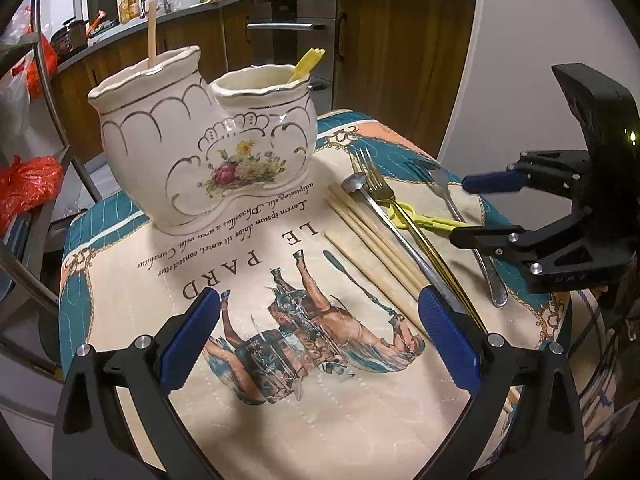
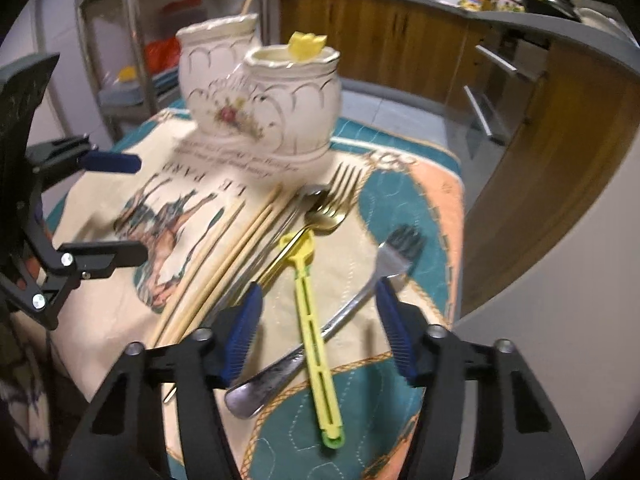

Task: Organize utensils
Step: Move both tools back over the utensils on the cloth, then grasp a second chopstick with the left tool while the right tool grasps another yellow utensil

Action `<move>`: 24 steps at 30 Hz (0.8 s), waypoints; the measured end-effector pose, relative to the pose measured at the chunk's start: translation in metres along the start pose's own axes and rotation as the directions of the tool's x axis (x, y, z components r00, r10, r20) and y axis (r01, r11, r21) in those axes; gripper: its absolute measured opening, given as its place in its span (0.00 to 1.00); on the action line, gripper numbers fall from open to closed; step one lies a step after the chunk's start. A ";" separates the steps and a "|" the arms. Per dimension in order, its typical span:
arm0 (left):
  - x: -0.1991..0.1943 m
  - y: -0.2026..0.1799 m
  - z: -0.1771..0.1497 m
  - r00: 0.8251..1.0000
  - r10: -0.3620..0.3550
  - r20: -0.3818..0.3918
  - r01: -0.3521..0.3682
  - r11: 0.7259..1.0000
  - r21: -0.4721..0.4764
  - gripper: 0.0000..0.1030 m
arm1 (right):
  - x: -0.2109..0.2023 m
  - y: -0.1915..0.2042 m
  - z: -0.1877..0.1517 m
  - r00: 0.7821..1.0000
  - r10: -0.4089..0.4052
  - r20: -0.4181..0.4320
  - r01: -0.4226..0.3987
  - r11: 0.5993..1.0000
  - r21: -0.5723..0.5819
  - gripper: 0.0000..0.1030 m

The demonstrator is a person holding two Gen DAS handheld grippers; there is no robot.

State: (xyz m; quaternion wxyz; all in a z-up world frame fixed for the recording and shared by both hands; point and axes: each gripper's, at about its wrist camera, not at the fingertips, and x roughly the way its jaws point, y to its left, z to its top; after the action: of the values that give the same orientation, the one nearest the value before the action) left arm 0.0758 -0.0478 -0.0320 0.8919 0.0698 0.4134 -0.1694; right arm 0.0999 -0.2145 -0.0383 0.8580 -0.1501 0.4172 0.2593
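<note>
Holder: cream ceramic utensil holder (image 1: 204,148) with 2 joined cups, gold trim and a flower motif, standing upright at the far end of the cloth.
Holder contents: 1 wooden stick (image 1: 152,34) upright in the taller left cup; 1 yellow plastic piece (image 1: 306,65) leaning out of the lower right cup.
Surface: printed cloth (image 1: 280,420) with a horse picture, lettering and teal-and-peach border, covering a small table.
Chopsticks: a bundle of pale wooden chopsticks (image 1: 372,236), lying flat just right of the horse print.
Spoon: silver spoon (image 1: 384,220), lying against the chopsticks, bowl toward the holder.
Gold fork: gold fork (image 1: 400,220), crossing over the spoon, tines toward the holder.
Yellow tool: slotted yellow plastic utensil (image 2: 312,320) with a green end, lying across the silver fork's handle.
Silver fork: silver fork (image 2: 340,312), farthest right, apart from the bundle, tines toward the holder.
Left gripper: left gripper (image 1: 320,344), jaws spread wide, nothing between them, above the horse print.
Right gripper: right gripper (image 2: 316,332), jaws partly apart, straddling the yellow tool and silver fork handle; pads not pressing either.
Background: wooden kitchen cabinets (image 1: 400,48) under a cluttered grey counter.
</note>
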 end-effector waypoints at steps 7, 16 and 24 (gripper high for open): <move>0.005 -0.006 0.001 1.000 0.006 -0.020 -0.006 1.000 -0.009 0.95 | 0.010 0.004 0.001 0.999 -0.004 -0.042 0.003 1.000 -0.027 0.36; 0.027 -0.021 -0.001 0.994 0.046 -0.096 -0.052 0.996 -0.067 0.94 | 0.017 0.009 -0.001 0.999 -0.021 -0.040 0.017 0.996 -0.083 0.13; 0.040 -0.029 -0.003 0.989 0.093 -0.118 -0.100 0.993 -0.056 0.82 | 0.013 0.009 -0.001 1.000 0.007 -0.007 -0.007 0.998 -0.060 0.12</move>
State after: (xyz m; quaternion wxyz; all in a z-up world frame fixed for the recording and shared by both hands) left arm 0.0868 -0.0833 -0.0639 0.8755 0.0719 0.4652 -0.1089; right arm 0.1007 -0.2037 -0.0493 0.8508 -0.1752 0.4127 0.2743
